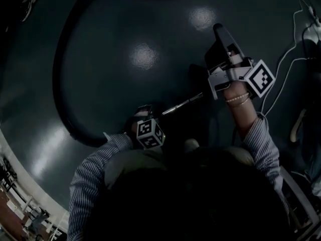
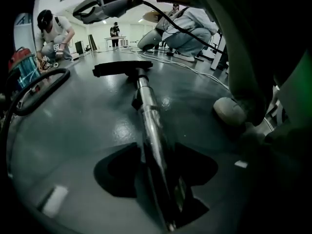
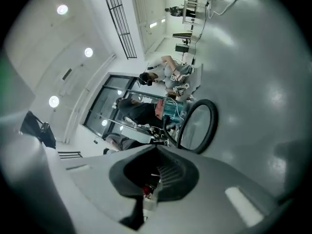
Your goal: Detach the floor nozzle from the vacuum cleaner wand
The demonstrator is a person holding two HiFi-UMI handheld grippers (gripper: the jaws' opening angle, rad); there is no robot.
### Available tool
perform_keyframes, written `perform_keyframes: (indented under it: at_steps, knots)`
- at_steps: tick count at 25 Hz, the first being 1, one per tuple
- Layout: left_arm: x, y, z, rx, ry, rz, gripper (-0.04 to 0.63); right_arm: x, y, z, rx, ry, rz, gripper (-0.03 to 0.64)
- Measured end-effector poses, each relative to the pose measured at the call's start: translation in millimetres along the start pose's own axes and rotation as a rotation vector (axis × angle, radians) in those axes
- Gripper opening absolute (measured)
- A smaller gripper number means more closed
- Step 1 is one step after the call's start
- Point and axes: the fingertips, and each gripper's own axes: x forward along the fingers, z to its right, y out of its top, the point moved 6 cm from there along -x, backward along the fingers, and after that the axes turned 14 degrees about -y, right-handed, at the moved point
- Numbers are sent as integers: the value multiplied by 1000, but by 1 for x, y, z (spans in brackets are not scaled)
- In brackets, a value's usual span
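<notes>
Where the wand (image 2: pixel 148 116) lies along the dark floor (image 2: pixel 87 126), the left gripper (image 2: pixel 158 147) sits low over its near end. Its jaws stand wide apart, one on each side of the shiny tube, and the tube runs between them without being clamped. At the wand's far end the floor nozzle (image 2: pixel 122 68) rests flat on the floor, joined to the wand as far as I can see. The right gripper (image 1: pixel 219 31) is held up off the floor to the right, well apart from the wand, its jaws pressed together with nothing between them. A black hose (image 2: pixel 36 89) curves across the floor on the left toward a red vacuum cleaner (image 2: pixel 22 65). A pale shoe (image 2: pixel 229 110) stands on the right, near the wand.
</notes>
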Motion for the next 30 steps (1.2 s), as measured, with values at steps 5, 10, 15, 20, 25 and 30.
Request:
perform_keyframes:
  at_steps: [5, 10, 15, 20, 25, 30]
  knots:
    - [2, 8, -16, -178, -52, 103, 190, -3, 1, -3, -47, 20, 4, 3]
    - [-14, 12, -55, -250, -49, 224, 187, -6, 3, -7, -69, 30, 54, 3]
    - [-56, 11, -110, -327, -29, 351, 187, 0, 16, -28, -130, -1, 92, 2]
    - [-101, 31, -145, -370, 39, 413, 187, -14, 29, -38, -72, -32, 182, 2]
    - [-164, 84, -155, -389, 40, 525, 184, -24, 32, -73, -70, -84, 139, 2]
    - [-247, 163, -128, -381, -20, 561, 184, -43, 73, -169, -309, -141, 46, 20]
